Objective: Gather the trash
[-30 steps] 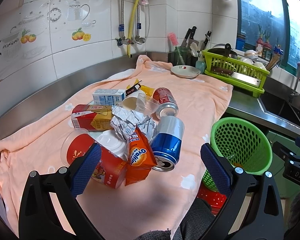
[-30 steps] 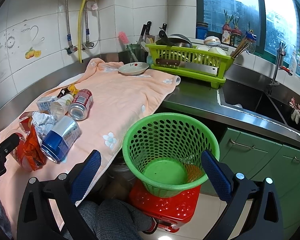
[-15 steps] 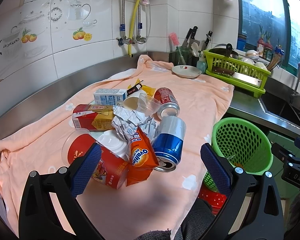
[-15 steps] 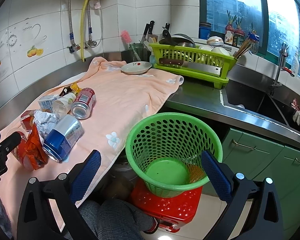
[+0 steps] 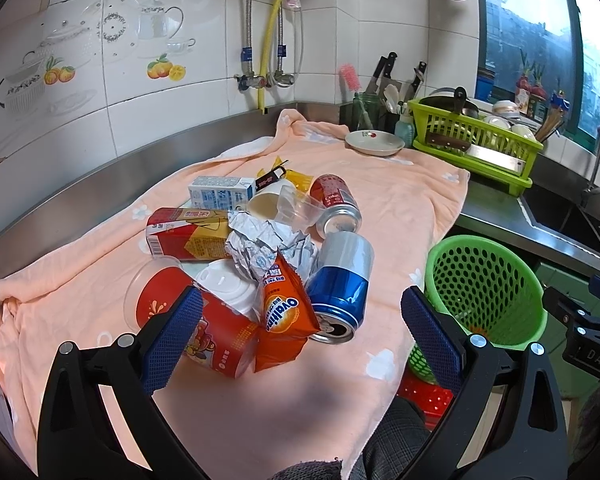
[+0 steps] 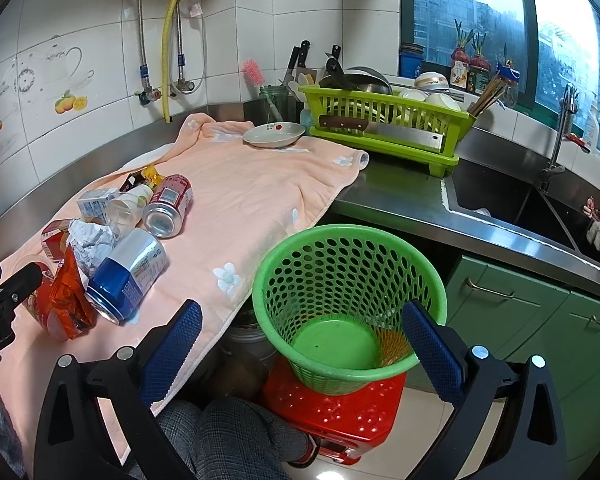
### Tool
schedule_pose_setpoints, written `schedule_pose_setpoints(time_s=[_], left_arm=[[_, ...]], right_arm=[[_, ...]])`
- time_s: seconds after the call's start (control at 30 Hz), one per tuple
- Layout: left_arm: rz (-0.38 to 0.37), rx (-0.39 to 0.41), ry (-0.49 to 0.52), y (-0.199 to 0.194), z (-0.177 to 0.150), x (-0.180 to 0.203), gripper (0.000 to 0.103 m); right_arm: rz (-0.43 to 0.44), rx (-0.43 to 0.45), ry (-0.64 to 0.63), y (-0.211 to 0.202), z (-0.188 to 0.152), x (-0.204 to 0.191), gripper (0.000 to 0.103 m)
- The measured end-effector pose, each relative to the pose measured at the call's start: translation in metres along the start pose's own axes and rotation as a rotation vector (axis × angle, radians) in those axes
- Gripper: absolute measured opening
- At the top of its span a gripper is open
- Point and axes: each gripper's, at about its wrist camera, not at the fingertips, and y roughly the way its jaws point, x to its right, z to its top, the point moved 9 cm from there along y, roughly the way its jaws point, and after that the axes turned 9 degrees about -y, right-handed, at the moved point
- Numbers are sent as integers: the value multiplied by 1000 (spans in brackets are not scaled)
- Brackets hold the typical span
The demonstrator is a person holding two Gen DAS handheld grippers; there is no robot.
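The left claw is spread wide and holds nothing; it hangs low over the near edge of the trash heap on the peach towel that covers the table. Just ahead of its left finger lies an orange-red carton on its side, and between the two fingers, a little further out, an orange Ovaltine packet leans against a blue and silver can whose open mouth faces the claw. Behind these sit a white lid, a wad of crumpled foil wrapper, a red drink box, a clear plastic cup, a paper cup, a small blue and white milk carton and a red cola can; a yellow wrapper lies at the far edge of the heap. The right claw is also spread and empty, held off the table's edge, with the green perforated basket straight in front of it, nearer its right finger. The basket stands on a red stool on the floor, beside the towel's hanging edge, with the heap well to the left. Grey checked trouser legs show below. Further back on the table stand a small dish and a lime dish rack.
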Motion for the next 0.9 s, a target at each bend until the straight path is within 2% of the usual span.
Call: schedule_pose_setpoints(time_s=[0.63, 0.77, 0.9], left_arm=[[25, 0, -22, 3, 4, -11, 98], [49, 5, -42, 3, 8, -24, 98], [86, 7, -80, 3, 13, -47, 98]], right_arm=[[33, 9, -32, 7, 6, -13, 97], [64, 22, -65, 12, 12, -25, 97], [133, 36, -98, 15, 18, -43, 97]])
